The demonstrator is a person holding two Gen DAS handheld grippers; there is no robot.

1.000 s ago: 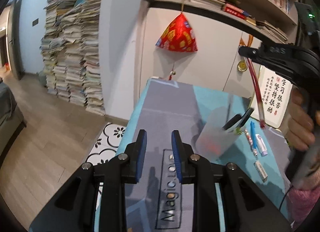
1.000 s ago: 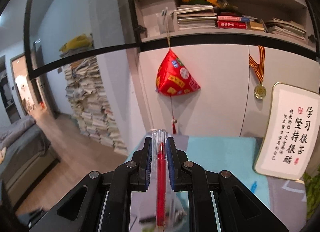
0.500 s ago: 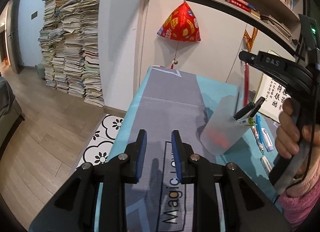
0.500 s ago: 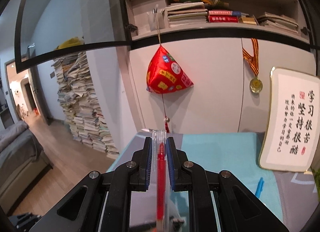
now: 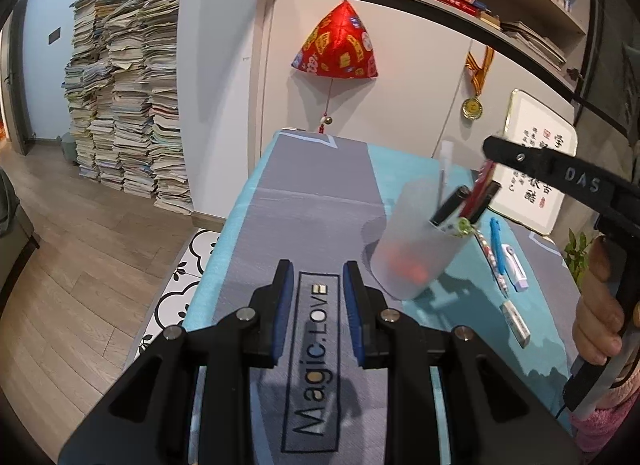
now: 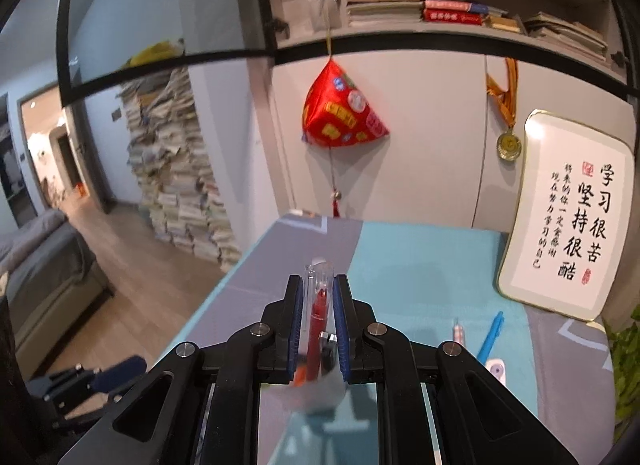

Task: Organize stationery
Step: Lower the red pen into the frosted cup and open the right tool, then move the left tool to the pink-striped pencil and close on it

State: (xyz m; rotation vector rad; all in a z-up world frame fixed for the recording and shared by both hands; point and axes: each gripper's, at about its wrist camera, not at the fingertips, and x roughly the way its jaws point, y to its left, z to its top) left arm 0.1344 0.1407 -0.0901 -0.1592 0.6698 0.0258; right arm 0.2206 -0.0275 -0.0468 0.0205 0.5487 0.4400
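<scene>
Since a second ago our right gripper (image 6: 316,321) has lowered the red pen (image 6: 318,317), still clamped, into the frosted cup (image 5: 416,241) beside black markers (image 5: 450,205). Left gripper (image 5: 316,289) hovers empty, jaws apart.
</scene>
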